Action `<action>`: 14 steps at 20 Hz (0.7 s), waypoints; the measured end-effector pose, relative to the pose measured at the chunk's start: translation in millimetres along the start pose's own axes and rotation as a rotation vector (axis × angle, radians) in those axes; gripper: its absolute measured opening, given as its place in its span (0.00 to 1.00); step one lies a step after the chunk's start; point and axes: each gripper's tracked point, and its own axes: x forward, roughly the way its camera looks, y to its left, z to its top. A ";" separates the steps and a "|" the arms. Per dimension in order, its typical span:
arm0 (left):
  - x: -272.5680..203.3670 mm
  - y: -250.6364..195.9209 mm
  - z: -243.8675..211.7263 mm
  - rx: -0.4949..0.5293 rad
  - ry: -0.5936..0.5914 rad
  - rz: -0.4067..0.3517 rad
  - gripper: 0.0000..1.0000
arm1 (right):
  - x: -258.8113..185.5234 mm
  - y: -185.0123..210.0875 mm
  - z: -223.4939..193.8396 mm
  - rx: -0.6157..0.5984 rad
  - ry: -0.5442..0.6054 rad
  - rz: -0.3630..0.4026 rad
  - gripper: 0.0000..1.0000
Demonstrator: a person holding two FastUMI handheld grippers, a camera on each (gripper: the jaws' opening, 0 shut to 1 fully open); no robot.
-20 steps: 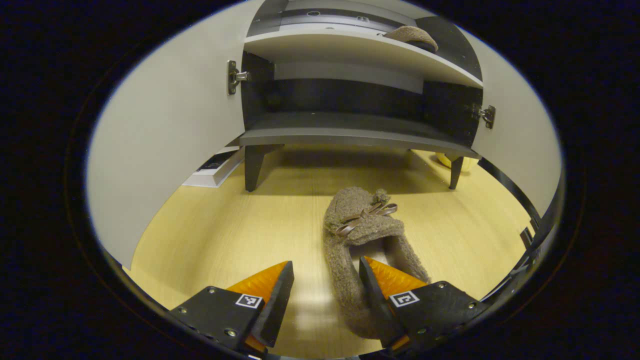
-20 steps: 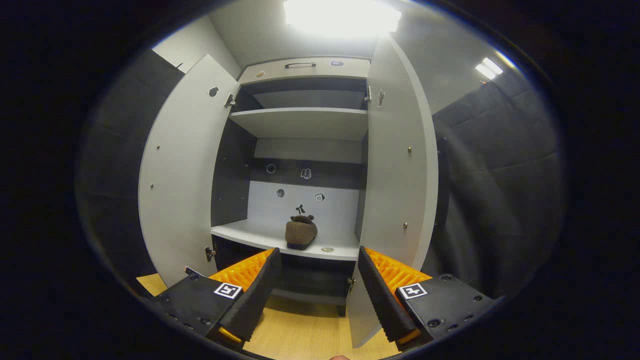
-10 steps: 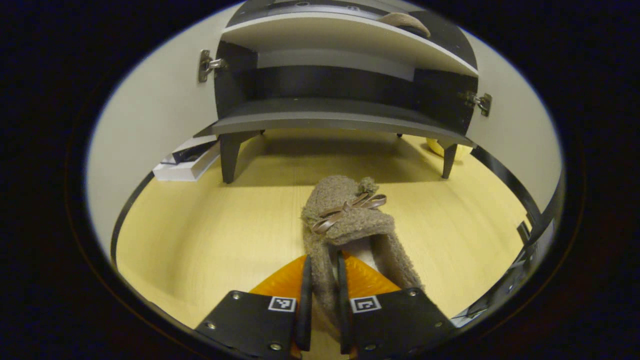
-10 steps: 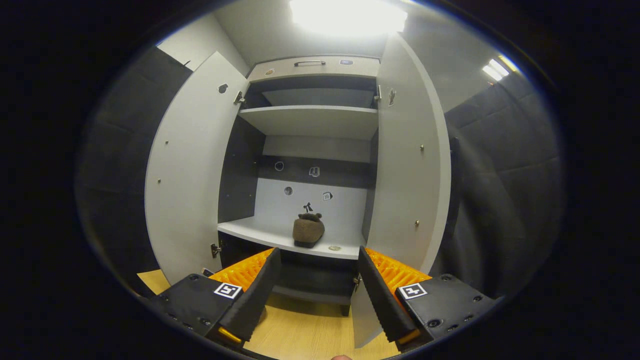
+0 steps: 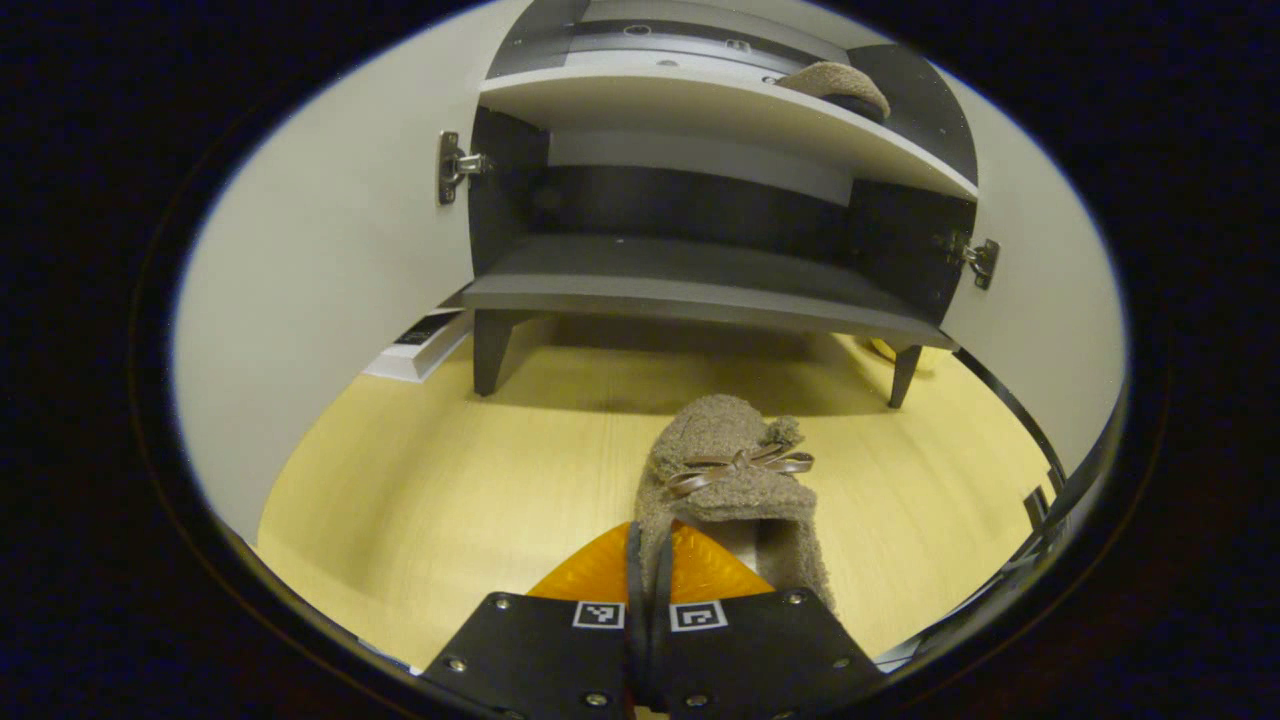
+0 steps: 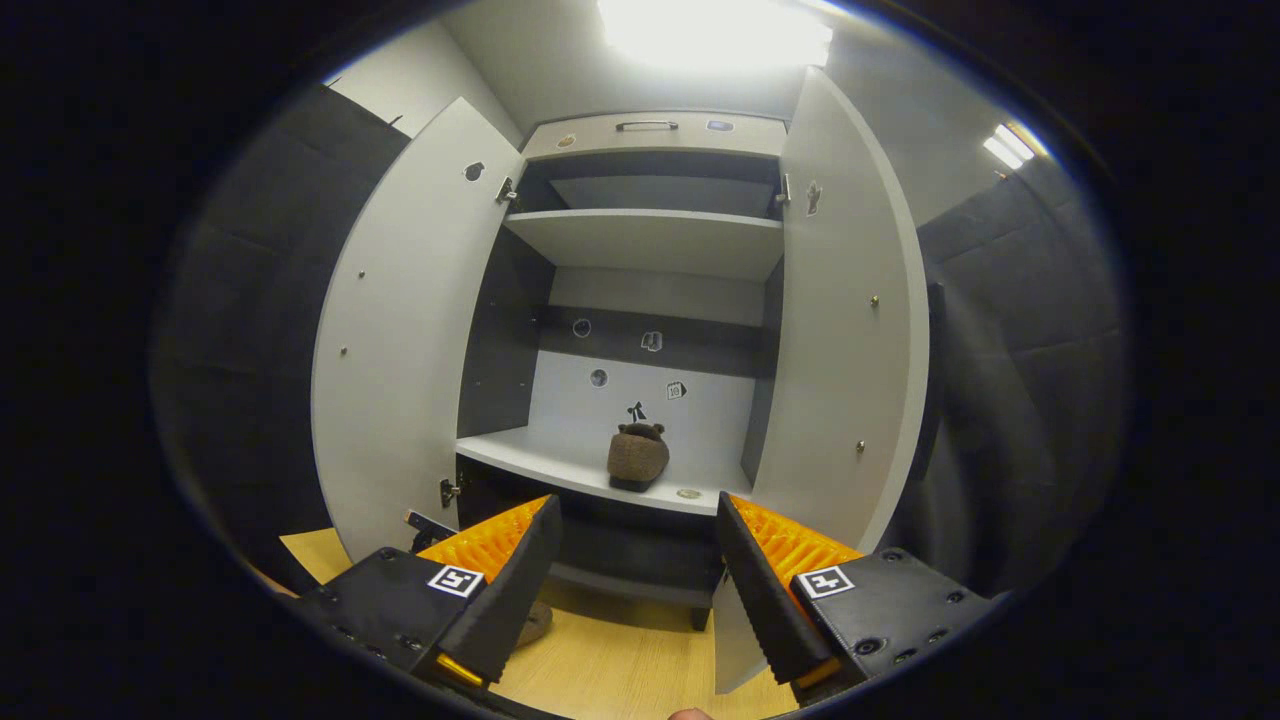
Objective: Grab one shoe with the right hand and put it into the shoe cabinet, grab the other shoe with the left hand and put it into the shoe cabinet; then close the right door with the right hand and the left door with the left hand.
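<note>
Left gripper [image 5: 648, 600] jaws pinch the slipper [image 5: 735, 480], hiding its heel.

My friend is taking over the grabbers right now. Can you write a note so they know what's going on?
Left gripper: shut on the second shoe, pinching its side wall, down by the floor.
Right gripper: open, holding nothing, facing the cabinet.
First shoe: already on the cabinet's middle shelf.
Left door and right door: wide open.
Left to do: shelve the second shoe, then close the right door, then the left.
</note>
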 end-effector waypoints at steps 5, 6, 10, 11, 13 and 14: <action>-22.9 -1.9 24.6 0.005 -0.061 -0.003 0.01 | -0.3 3.7 3.7 0.039 -0.007 0.015 0.98; -32.1 -4.0 33.7 0.012 -0.086 -0.006 0.01 | -1.9 3.9 5.1 0.040 -0.010 0.013 0.98; -68.0 -6.2 78.6 0.024 -0.180 -0.013 0.01 | -9.5 2.2 6.9 0.039 -0.020 0.002 0.98; -73.5 -8.6 93.3 0.026 -0.206 -0.014 0.01 | -11.2 1.4 9.2 0.040 -0.026 -0.001 0.98; -88.7 -12.7 121.9 0.021 -0.260 -0.024 0.01 | -15.7 -2.2 13.0 0.037 -0.036 -0.013 0.98; -96.8 -14.7 137.0 0.015 -0.286 -0.032 0.02 | -17.5 -4.1 15.2 0.038 -0.042 -0.018 0.98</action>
